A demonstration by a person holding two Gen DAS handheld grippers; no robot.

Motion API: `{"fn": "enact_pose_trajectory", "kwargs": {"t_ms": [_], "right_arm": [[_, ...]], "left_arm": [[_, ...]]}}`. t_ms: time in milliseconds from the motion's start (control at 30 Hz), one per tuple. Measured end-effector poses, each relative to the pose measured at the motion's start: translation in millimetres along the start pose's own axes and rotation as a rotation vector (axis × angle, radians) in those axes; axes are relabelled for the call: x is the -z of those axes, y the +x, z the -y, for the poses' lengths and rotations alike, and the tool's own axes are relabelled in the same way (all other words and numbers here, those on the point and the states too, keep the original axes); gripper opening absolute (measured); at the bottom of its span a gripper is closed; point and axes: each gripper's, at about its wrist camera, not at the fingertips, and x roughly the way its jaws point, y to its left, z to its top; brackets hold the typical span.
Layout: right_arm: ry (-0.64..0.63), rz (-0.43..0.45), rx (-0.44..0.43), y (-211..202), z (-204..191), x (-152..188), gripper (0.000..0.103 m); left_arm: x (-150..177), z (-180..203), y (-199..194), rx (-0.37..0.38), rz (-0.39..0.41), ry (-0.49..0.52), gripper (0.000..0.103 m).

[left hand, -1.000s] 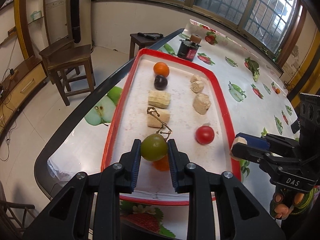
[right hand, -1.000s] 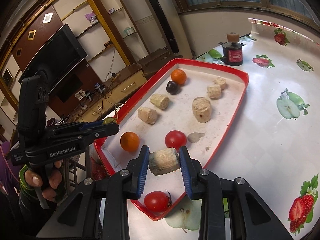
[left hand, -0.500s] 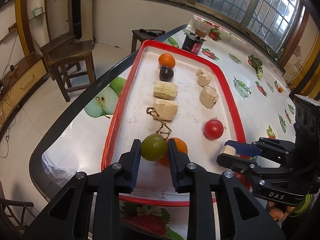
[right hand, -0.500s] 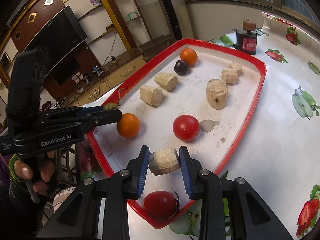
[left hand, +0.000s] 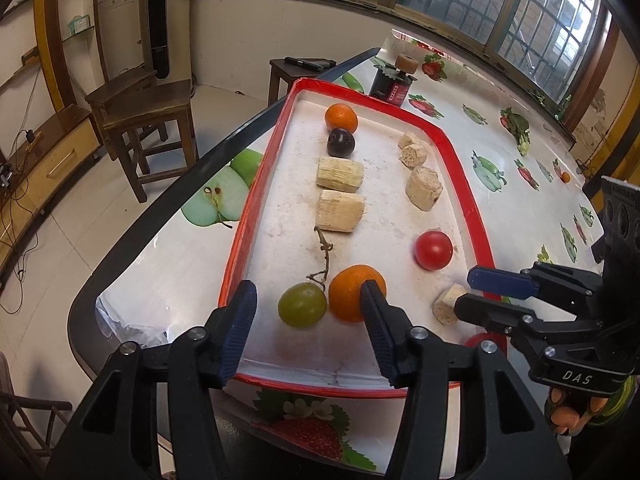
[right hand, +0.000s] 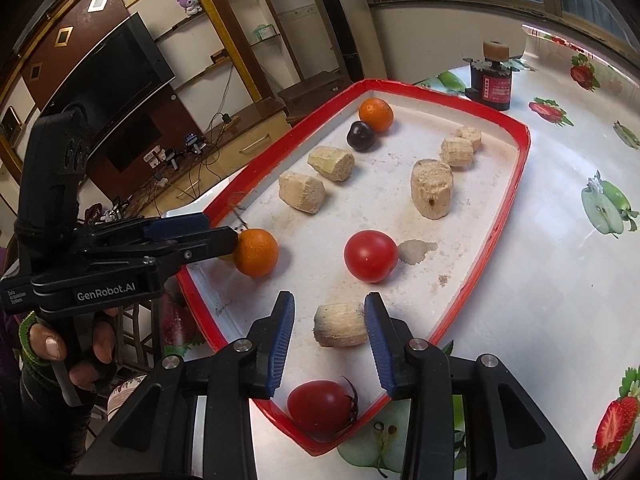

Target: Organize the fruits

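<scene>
A red-rimmed white tray (left hand: 456, 148) (right hand: 516, 184) holds the fruit. My left gripper (left hand: 306, 312) is open around a green grape (left hand: 302, 305) with a dry stem, which lies on the tray beside an orange (left hand: 354, 292). My right gripper (right hand: 330, 328) is open around a pale sugarcane piece (right hand: 341, 324) lying on the tray; it also shows in the left wrist view (left hand: 448, 309). A red tomato (right hand: 370, 255) (left hand: 433, 249) sits mid-tray. A small tomato (right hand: 322, 405) lies at the near rim.
Further up the tray lie another orange (left hand: 341, 117), a dark plum (left hand: 341, 142) and several sugarcane pieces (left hand: 340, 175). A dark jar (left hand: 394, 82) stands past the tray on the fruit-print tablecloth. Wooden stools (left hand: 148, 116) stand left of the table edge.
Both grippers have opened. The grape has been let go onto the tray beside the near orange. The sugarcane piece has been let go onto the tray near the front rim.
</scene>
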Motion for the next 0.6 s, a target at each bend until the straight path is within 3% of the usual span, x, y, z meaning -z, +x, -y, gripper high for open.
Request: {"fn": "enact_pose_trajectory", "kwargs": {"t_ms": [200,333,600], "right_arm": [[-0.037,0.011,0.003,-16.9,0.0,-3.8,0.042],[-0.076,-0.003,0.003,-24.6,1.6,-5.5,0.053],[-0.188,-0.012,0.008,-32.3,0.8,-2.4,0.065]], "left_arm": [[2.1,6.1,-6.6,0.003,0.004,0.019,0.052],[4.5,12.3,-11.2,0.001,0.007,0.036,0.052],[14.1,23.5,-15.9,-0.035,0.005,0.086,0.052]]}}
